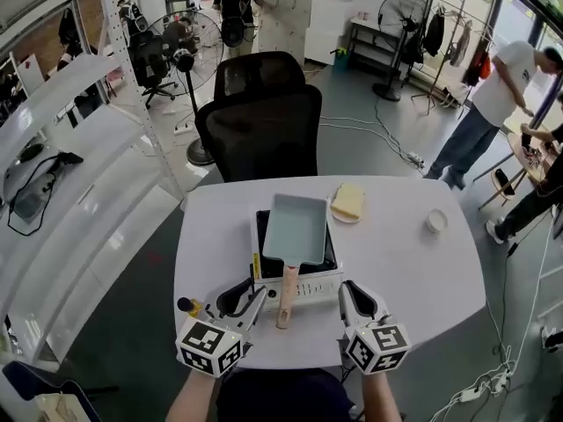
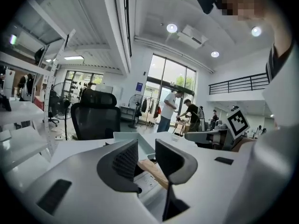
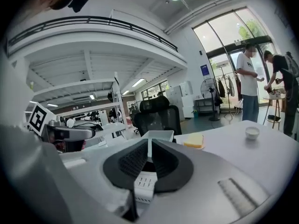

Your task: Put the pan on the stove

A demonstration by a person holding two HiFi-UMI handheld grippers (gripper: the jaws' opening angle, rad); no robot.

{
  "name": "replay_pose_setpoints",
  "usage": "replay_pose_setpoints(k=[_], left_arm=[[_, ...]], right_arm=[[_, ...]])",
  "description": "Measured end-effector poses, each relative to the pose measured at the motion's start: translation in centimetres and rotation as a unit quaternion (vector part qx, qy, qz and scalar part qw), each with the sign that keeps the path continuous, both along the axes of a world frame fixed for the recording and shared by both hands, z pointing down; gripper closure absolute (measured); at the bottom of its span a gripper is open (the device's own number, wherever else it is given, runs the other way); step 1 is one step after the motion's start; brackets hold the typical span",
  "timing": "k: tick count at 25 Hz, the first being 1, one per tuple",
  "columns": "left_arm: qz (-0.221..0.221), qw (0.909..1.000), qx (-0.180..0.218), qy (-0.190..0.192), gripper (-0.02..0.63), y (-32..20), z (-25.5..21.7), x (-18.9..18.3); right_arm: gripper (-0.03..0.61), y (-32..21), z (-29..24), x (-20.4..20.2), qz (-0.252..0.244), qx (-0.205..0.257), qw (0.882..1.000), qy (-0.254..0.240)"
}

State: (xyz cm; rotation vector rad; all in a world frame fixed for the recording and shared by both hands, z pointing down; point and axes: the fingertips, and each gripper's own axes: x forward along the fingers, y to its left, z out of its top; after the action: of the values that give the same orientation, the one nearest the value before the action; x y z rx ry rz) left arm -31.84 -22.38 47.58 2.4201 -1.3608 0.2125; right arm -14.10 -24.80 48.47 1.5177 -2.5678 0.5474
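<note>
Pan (image 1: pixel 299 229) sits on the stove (image 1: pixel 303 287), centre of the white table (image 1: pixel 413 271), wooden handle (image 1: pixel 287 299) pointing toward the bottom of the frame, sticking out past the stove's front. Left gripper (image 1: pixel 249 299) at lower left, just beside the handle, jaws partly apart, nothing between them. Right gripper (image 1: pixel 356 295) at lower right, near the stove's front corner, jaws closed to a thin slit, empty. Yellow block on a plate (image 1: pixel 348 202) lies right of the pan. Small white cup (image 1: pixel 436 221) sits further right.

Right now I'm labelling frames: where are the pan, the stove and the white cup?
pan (image 1: pixel 299 229), head view, pale blue floor
stove (image 1: pixel 315 286), head view, white front panel
white cup (image 1: pixel 436 221), head view, its middle
</note>
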Motion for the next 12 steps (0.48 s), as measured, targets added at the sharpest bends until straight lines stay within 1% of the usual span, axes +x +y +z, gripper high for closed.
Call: replay_pose_setpoints(k=[2, 4, 6, 9, 12], left_arm=[[-0.014, 0.9997, 0.016, 0.008, 0.530, -0.5, -1.0, -0.7], [-0.027, 0.9992, 0.024, 0.016, 0.559, -0.7, -1.6, -1.1], [-0.035, 0.9989, 0.028, 0.016, 0.585, -0.7, -1.9, -1.3], [-0.041, 0.9988, 0.027, 0.005, 0.601, -0.6, -1.7, -1.6], [-0.044, 0.9988, 0.021, 0.005, 0.603, -0.5, -1.4, -2.0]], right_arm=[[0.552, 0.1, -1.5, -0.9, -0.012, 0.018, 1.000, -0.004], [0.552, 0.4, -2.5, -1.5, -0.021, 0.032, 0.999, -0.001], [0.552, 0.6, -3.1, -1.8, -0.027, 0.043, 0.999, 0.004], [0.552, 1.0, -3.5, -2.1, -0.031, 0.050, 0.998, 0.004], [0.552, 1.5, -3.6, -2.0, -0.032, 0.055, 0.998, 0.008]])
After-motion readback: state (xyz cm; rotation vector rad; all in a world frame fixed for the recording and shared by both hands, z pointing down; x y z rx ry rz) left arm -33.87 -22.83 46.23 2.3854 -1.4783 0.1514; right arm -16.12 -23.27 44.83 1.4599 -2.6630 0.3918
